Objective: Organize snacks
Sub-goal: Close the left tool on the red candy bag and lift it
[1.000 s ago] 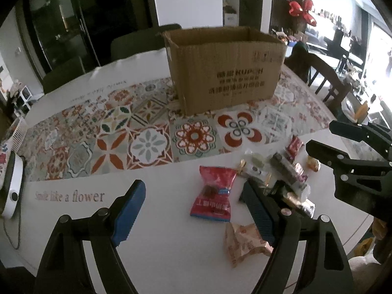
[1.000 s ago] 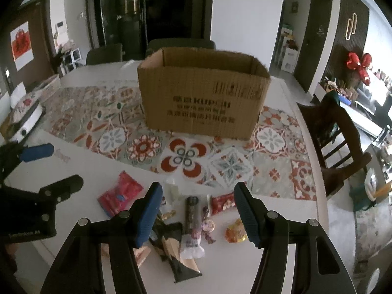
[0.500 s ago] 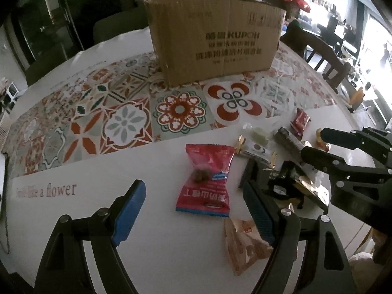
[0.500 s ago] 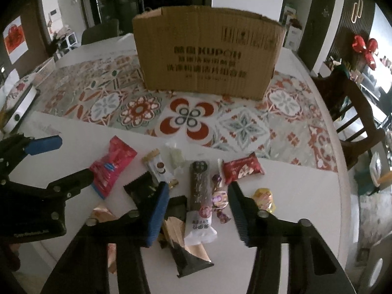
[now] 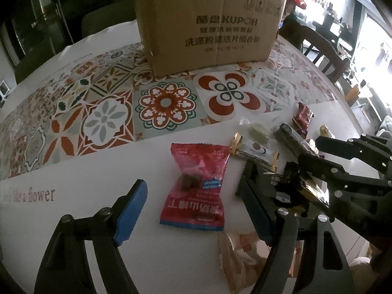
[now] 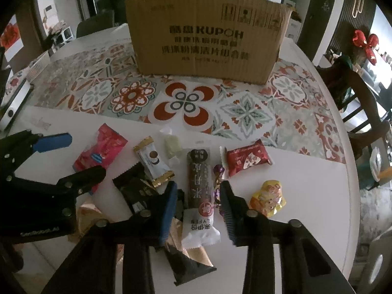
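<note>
My right gripper point(image 6: 198, 204) is closing around the long brown-and-white snack bar point(image 6: 199, 193); my left gripper point(image 5: 193, 210) is closing too, its jaws wide either side of the red packet point(image 5: 196, 186).

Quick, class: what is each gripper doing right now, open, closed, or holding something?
Left gripper: open, jaws closing around the red snack packet, not yet touching.
Right gripper: open, jaws closing around the long brown snack bar.

A brown cardboard box point(image 6: 205, 41) with dark print stands on a runner point(image 5: 103, 112) patterned in red, green and grey floral tiles. A red-pink snack packet point(image 5: 196, 183) lies on the white table point(image 5: 98, 220) near a brown-and-white bar point(image 6: 199, 191) and a yellow sweet point(image 6: 268, 197).
</note>
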Available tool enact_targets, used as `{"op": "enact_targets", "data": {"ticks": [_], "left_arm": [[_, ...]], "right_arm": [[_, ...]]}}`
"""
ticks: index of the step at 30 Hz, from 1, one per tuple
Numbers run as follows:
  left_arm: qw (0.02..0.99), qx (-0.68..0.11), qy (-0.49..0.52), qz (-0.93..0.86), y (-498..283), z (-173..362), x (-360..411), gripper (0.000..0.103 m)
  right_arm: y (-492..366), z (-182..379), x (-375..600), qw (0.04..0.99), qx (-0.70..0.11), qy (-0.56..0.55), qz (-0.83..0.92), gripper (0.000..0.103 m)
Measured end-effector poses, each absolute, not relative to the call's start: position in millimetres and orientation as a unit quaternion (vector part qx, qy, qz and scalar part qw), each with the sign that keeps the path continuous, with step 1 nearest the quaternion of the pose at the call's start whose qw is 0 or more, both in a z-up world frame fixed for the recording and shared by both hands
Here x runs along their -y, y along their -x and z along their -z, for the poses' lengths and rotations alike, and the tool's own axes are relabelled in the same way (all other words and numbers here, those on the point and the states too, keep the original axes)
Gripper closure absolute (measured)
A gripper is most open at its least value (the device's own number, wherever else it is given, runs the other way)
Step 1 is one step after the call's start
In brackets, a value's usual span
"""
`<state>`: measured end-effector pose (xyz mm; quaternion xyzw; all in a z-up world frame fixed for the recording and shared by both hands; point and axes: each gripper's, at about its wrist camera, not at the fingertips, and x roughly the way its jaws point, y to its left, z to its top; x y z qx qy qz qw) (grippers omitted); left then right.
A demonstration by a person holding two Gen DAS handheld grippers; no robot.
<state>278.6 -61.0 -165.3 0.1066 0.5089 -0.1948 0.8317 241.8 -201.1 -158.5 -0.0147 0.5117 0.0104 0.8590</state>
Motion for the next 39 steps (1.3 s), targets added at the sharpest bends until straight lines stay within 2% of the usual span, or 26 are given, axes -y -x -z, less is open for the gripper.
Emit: {"op": "enact_targets", "data": {"ticks": [7, 10, 12, 17, 20, 39], "left_arm": [[0.821, -0.526, -0.094, 0.203, -282.0, 174.9, 63.8, 0.041], [0.819, -0.529, -0.091, 0.203, -285.0, 176.5, 64.2, 0.045], [0.816, -0.535, -0.086, 0.203, -286.2, 178.6, 63.9, 0.053], [0.815, -0.534, -0.097, 0.204, -284.4, 179.0, 66.6, 0.061], [0.818, -0.528, -0.101, 0.205, -283.3, 175.4, 68.0, 0.062], [0.847, -0.486, -0.088, 0.195, -281.5, 129.8, 75.4, 0.063]], "right_arm": [[-245.0, 163.8, 202.2, 0.855, -0.518, 0.014, -0.010, 0.067], [-245.5, 164.4, 201.3, 0.856, -0.516, 0.022, -0.010, 0.073], [-245.9, 164.8, 200.3, 0.856, -0.515, 0.028, -0.009, 0.073], [-245.3, 165.5, 197.0, 0.858, -0.511, 0.045, -0.009, 0.079], [-244.6, 164.5, 196.7, 0.859, -0.509, 0.043, -0.015, 0.083], [-241.0, 132.7, 207.7, 0.882, -0.470, 0.022, -0.021, 0.083]]}}
